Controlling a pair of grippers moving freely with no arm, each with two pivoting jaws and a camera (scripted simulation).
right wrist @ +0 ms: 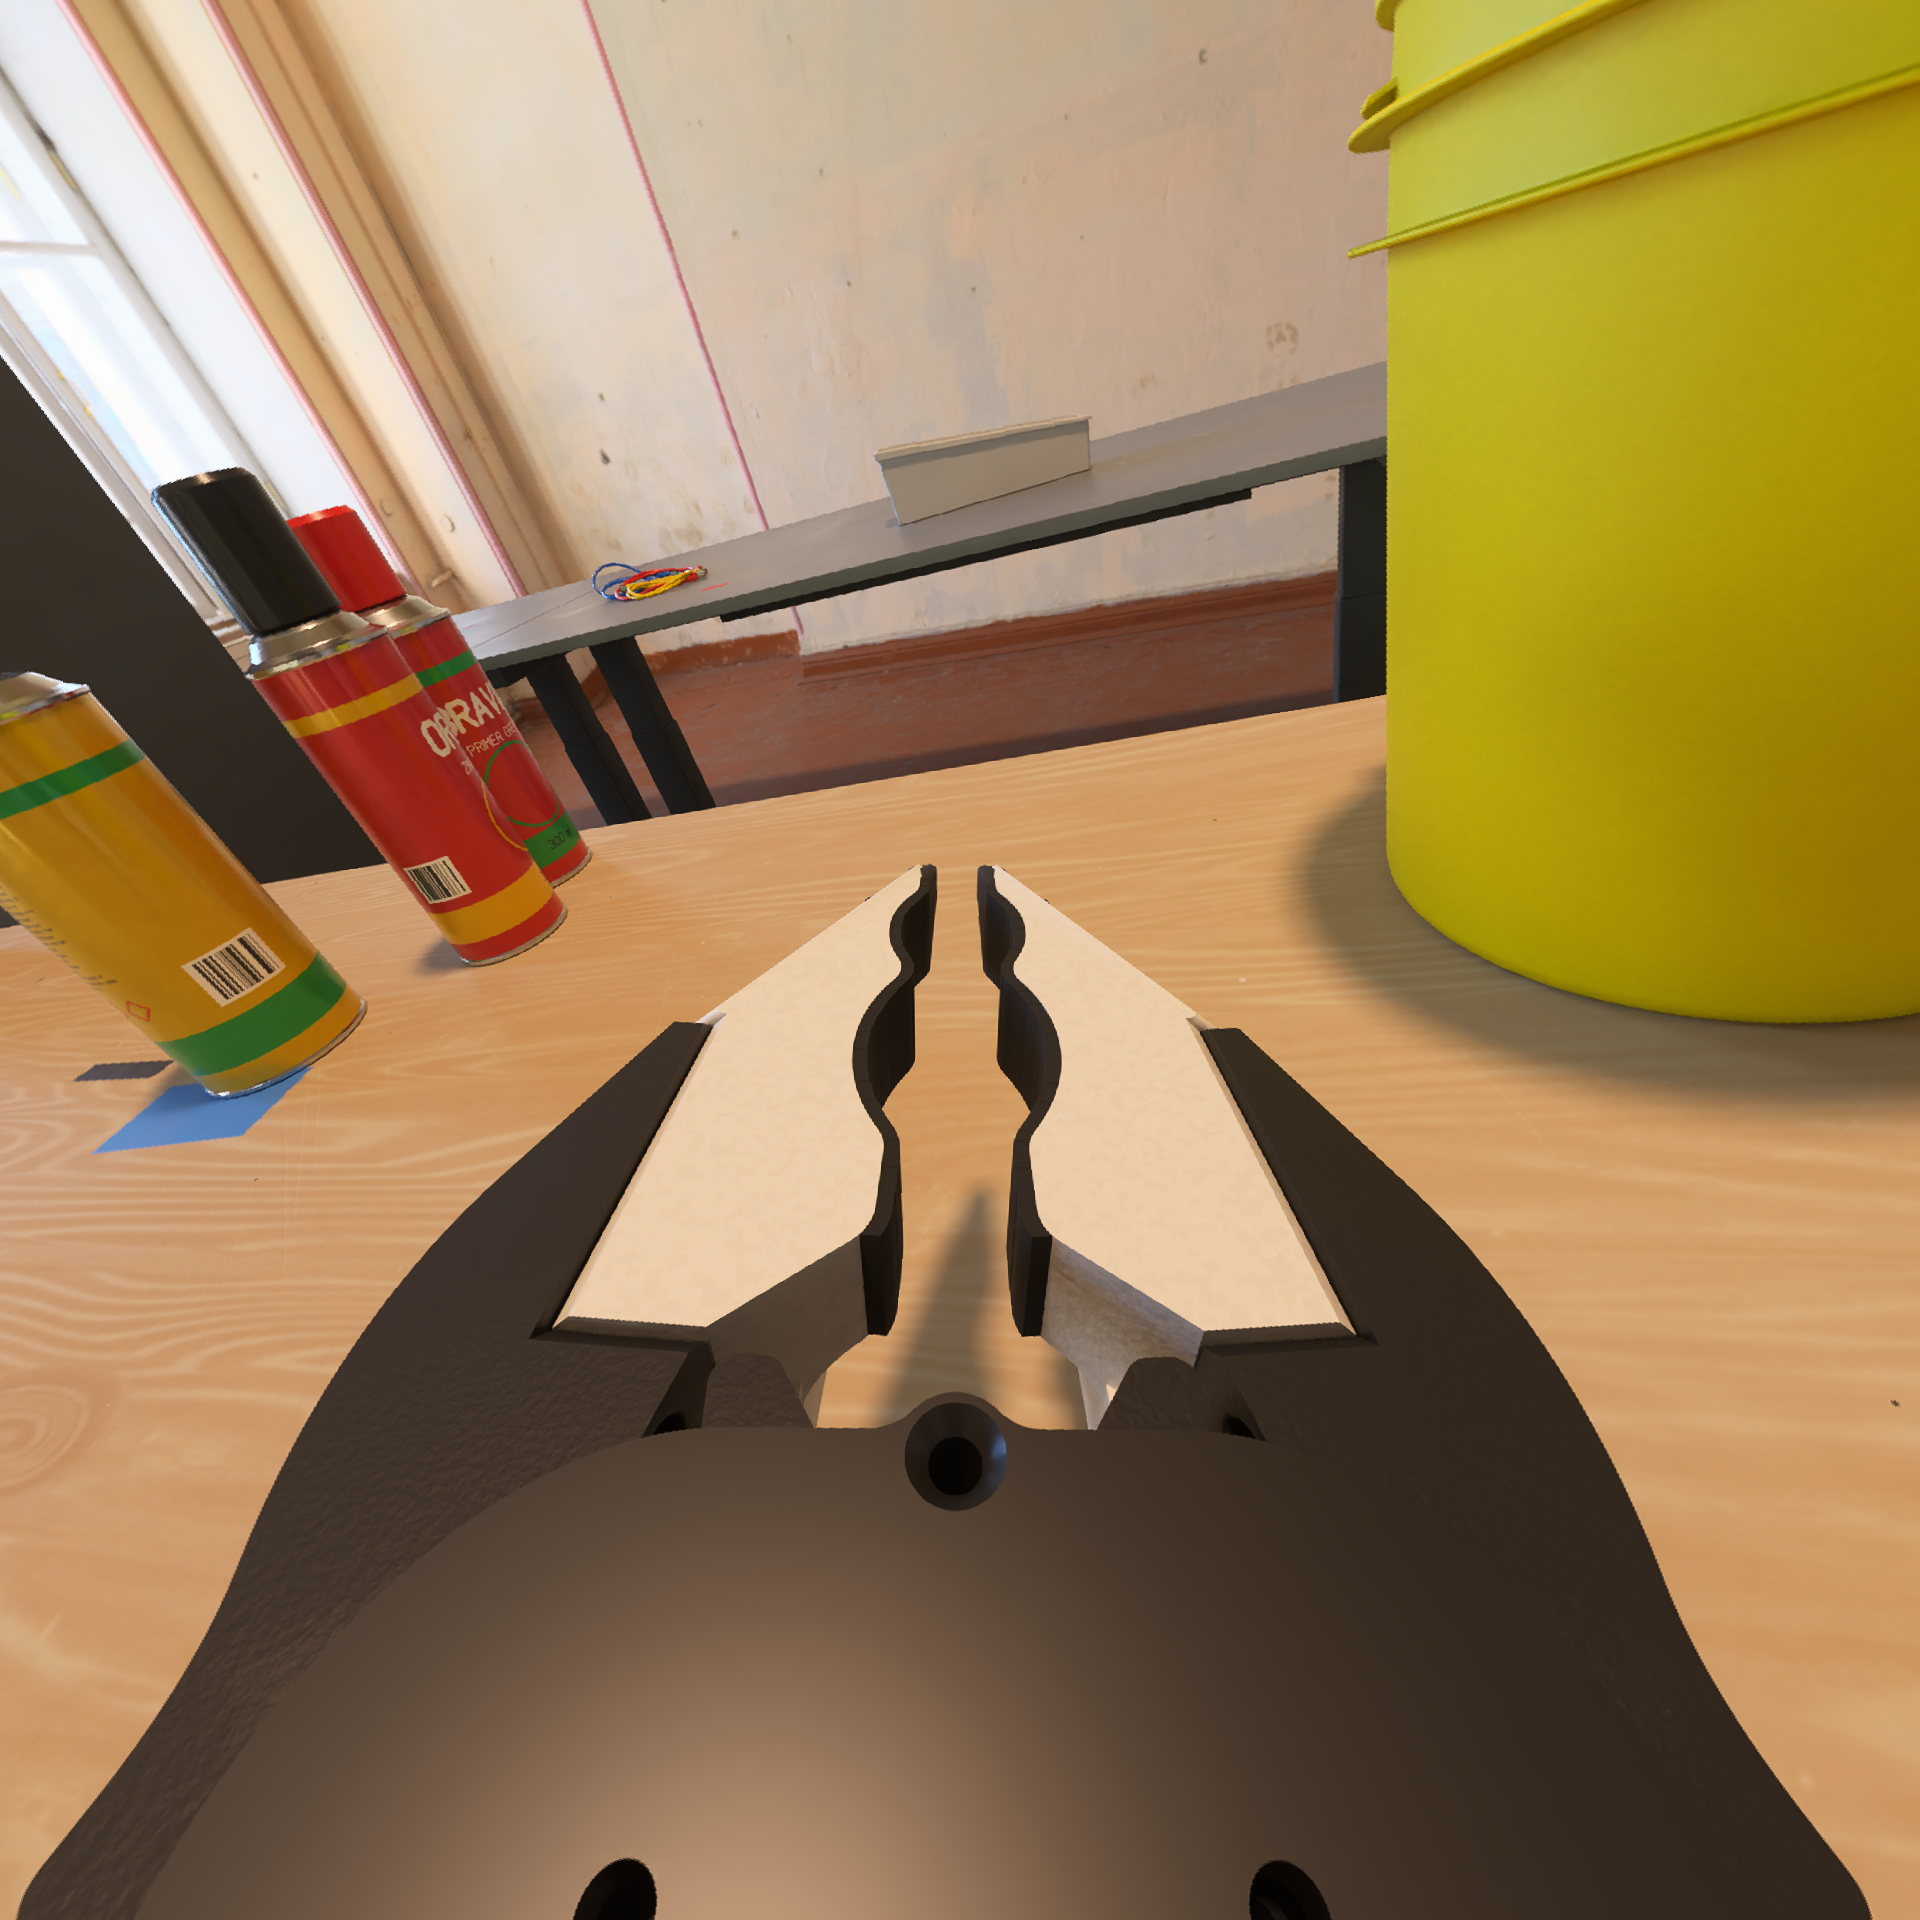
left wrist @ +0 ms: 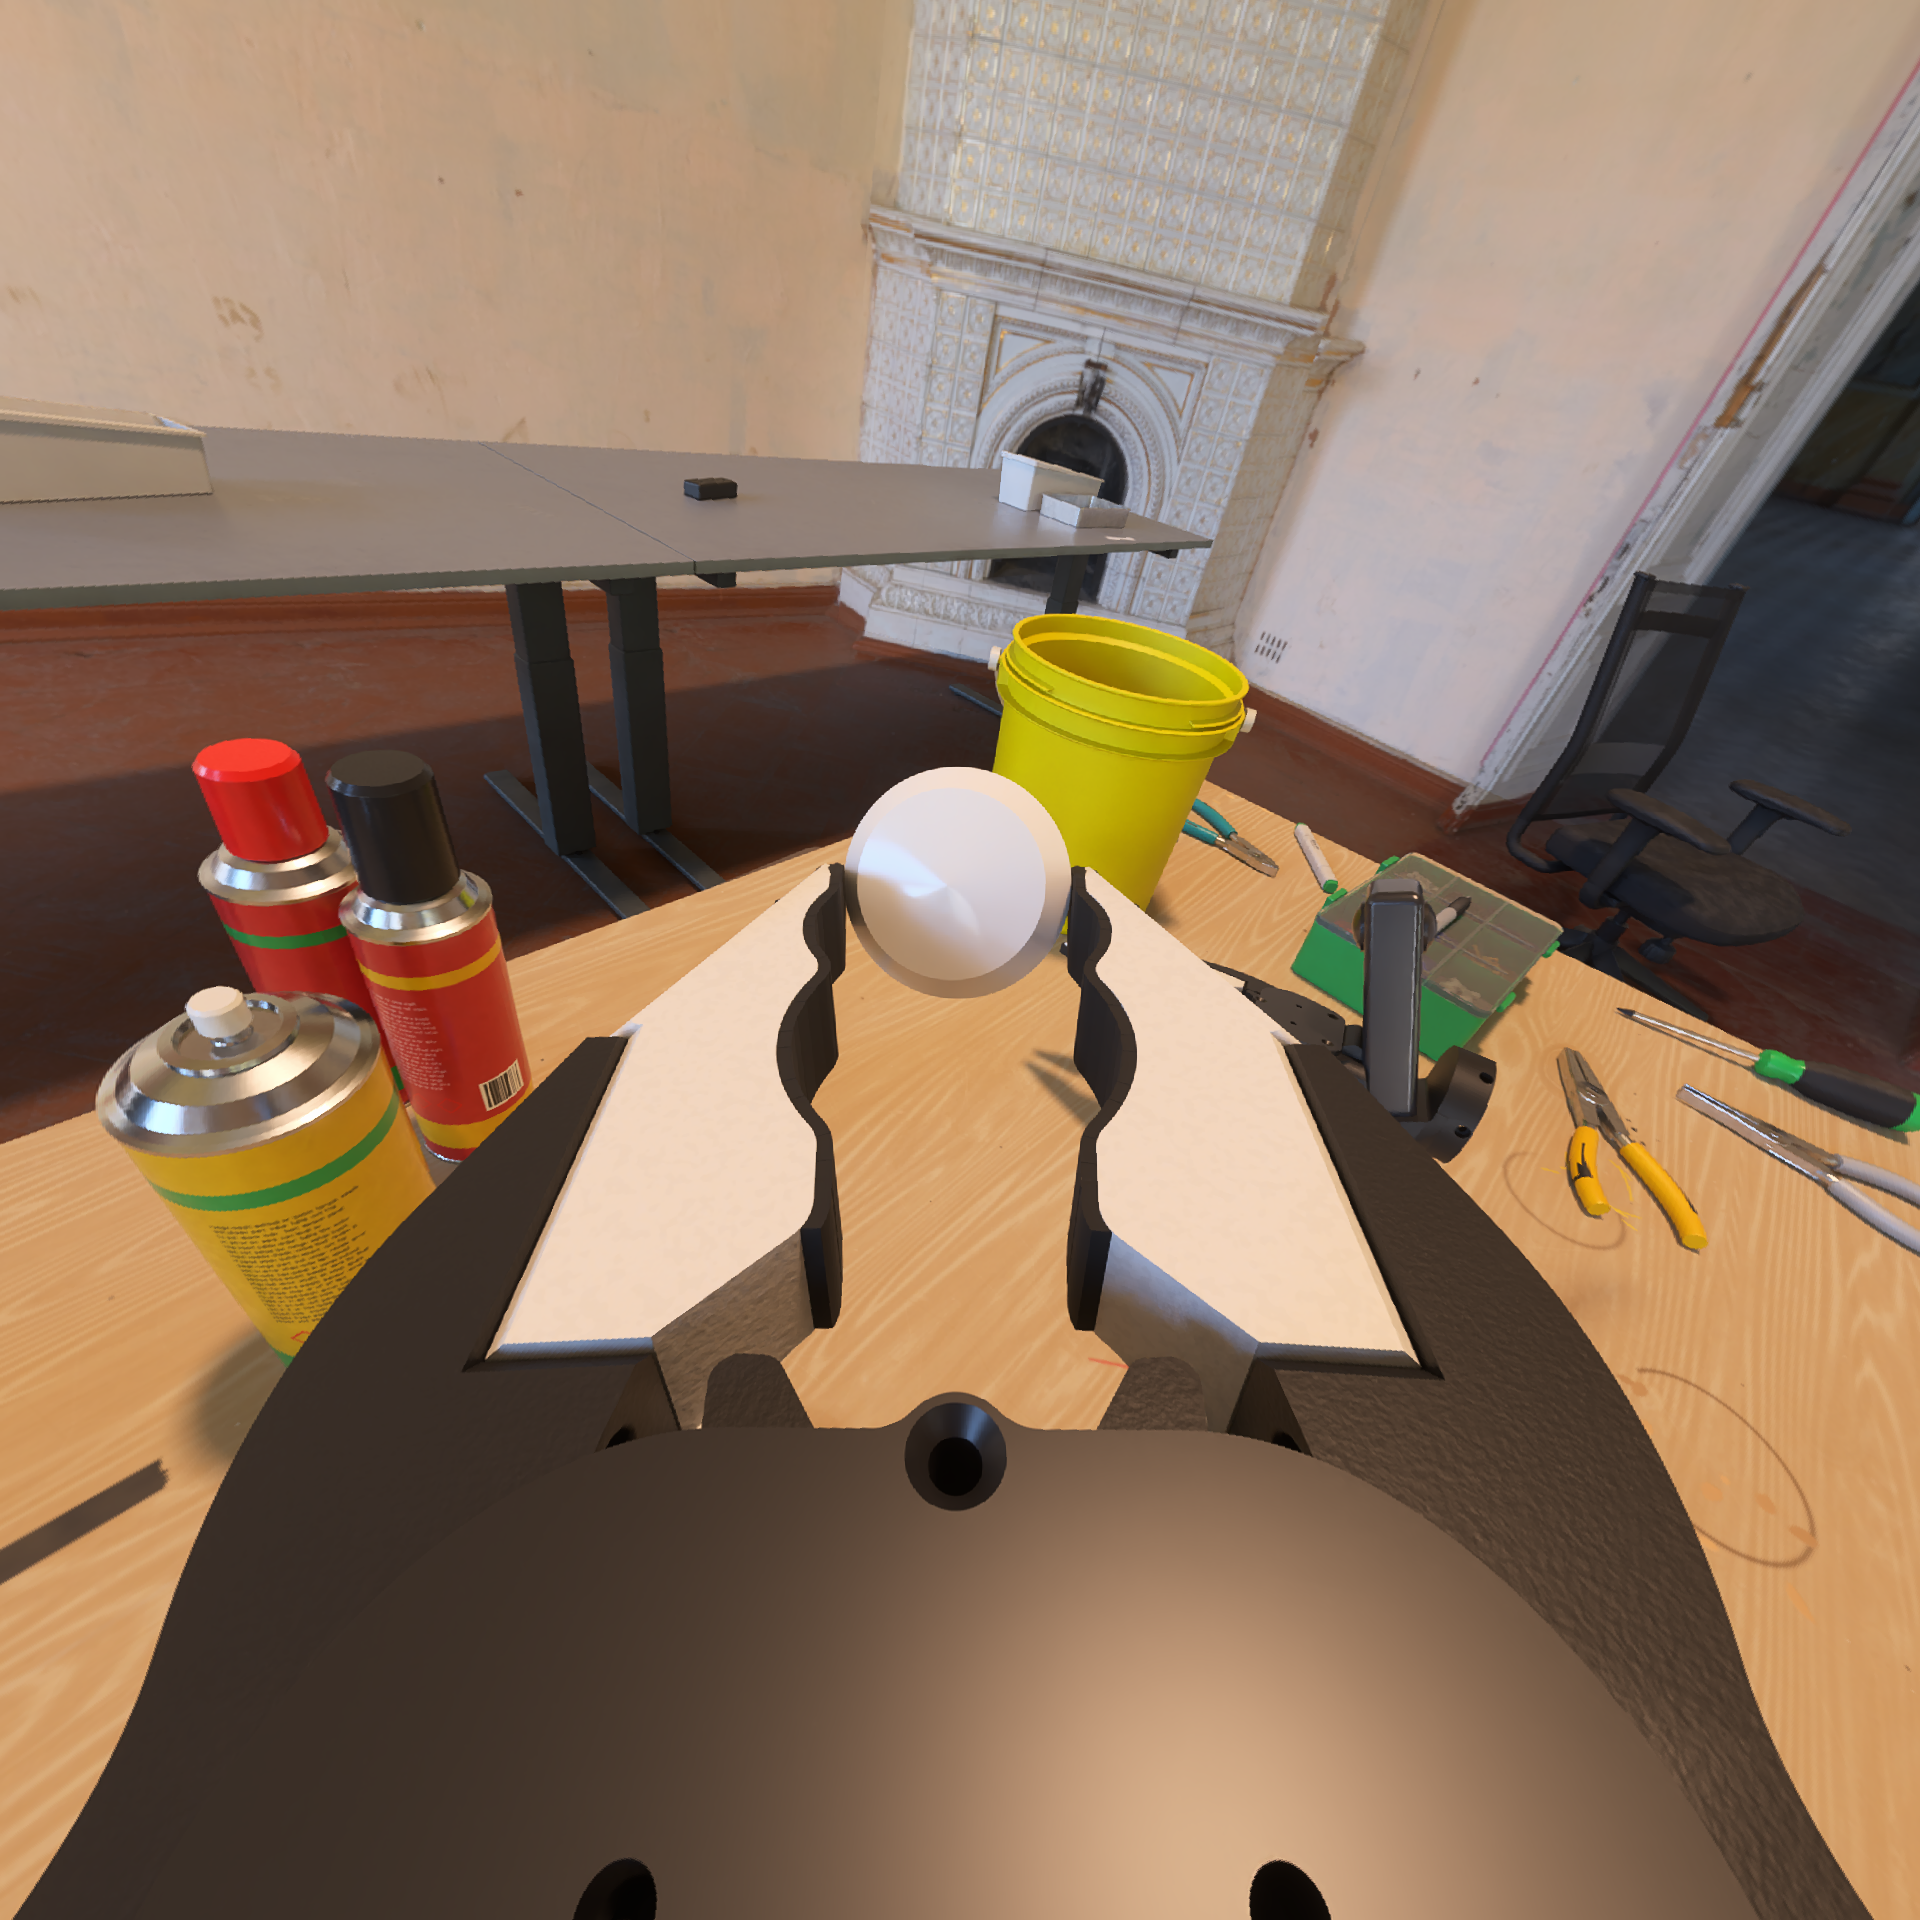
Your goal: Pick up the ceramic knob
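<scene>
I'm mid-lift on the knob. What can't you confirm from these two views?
- Round white ceramic knob, left wrist view: its underside and stem are hidden behind its own face.
- Yellow plastic bucket, right wrist view: cut off by the frame's edge.
- Green parts box, left wrist view: partly blocked by the other gripper.

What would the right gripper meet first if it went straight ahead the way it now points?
Probably nothing on the wooden table: the right gripper points between the spray cans and the yellow bucket. Depth beyond the edge is unclear.
</scene>
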